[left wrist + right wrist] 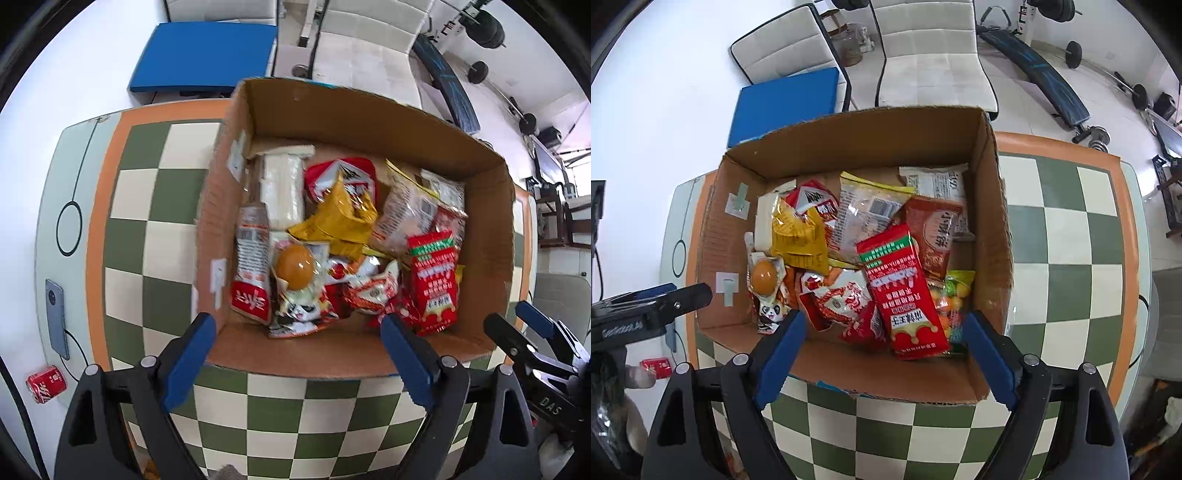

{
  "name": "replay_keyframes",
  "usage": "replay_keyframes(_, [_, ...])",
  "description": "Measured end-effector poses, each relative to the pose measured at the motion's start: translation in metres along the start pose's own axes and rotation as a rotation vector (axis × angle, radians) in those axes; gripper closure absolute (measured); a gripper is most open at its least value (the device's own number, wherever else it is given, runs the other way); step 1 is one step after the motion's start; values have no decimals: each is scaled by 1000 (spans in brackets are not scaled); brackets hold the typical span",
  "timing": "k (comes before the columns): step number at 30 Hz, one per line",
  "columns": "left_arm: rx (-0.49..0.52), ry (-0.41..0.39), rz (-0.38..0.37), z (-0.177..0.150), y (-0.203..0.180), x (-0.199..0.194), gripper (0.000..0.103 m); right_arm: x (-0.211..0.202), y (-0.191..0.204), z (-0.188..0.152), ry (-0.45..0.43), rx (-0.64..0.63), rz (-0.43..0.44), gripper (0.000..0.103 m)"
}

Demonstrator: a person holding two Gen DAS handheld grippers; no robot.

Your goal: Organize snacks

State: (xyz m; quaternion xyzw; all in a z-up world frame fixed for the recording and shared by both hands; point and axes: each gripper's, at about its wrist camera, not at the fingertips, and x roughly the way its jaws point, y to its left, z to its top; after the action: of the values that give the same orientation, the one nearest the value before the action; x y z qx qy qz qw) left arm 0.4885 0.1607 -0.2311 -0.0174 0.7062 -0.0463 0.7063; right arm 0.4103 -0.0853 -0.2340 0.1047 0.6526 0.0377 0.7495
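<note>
An open cardboard box [491,236] [993,229] stands on the checkered table and holds several snack packets. Among them are a long red packet [436,280] [905,288], a yellow packet [338,216] [798,236], a clear pack with an orange egg [295,267] [764,275], a panda packet [306,314] [772,312] and a white roll pack [282,184]. My left gripper [297,328] is open and empty above the box's near wall. My right gripper [884,325] is open and empty above the near wall too, over the red packets.
The table has a green and cream checkered cloth [147,210] [1067,236] with an orange border. A phone [57,317] and a red cola can [46,384] [656,367] lie at the left edge. White chairs [927,55], a blue pad [207,55] and gym gear stand beyond.
</note>
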Motion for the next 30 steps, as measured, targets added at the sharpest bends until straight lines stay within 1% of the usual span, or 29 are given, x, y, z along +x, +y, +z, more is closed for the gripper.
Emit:
replay_keyframes(4, [11,-18,8,-11,-9,1,11,3,-1,-12,-7,6,-20,10])
replay_keyframes(6, [16,-33,-3,-18,-13,1,11,3,1,-18,-11,-5,-43,9])
replay_keyframes(7, [21,-54,-6,-20,-15,-1,11,3,1,-21,-13,-9,-49,9])
replay_keyframes(10, [33,-128,39,-29,-20,-9,11,2,0,-28,-21,-3,-57,8])
replay_keyframes(11, [33,-143,37,-31,-21,-12,11,2,0,-31,-23,1,-58,8])
replay_keyframes(15, [36,-141,14,-38,-23,-15,11,-4,-5,-38,-38,24,-58,7])
replay_keyframes(18, [31,-157,6,-45,-24,-21,11,-11,-7,-43,-50,33,-52,7])
replay_keyframes(21, [26,-193,15,-56,-26,-35,11,-25,-8,-50,-77,35,-50,7])
replay_keyframes(24, [43,-252,26,-75,-32,-56,11,-45,-9,-63,-118,33,-50,7])
replay_keyframes(27, [67,-346,54,-102,-40,-86,11,-72,-8,-80,-178,29,-52,7])
replay_keyframes(30, [86,-405,52,-124,-45,-110,11,-99,-5,-98,-230,24,-52,7])
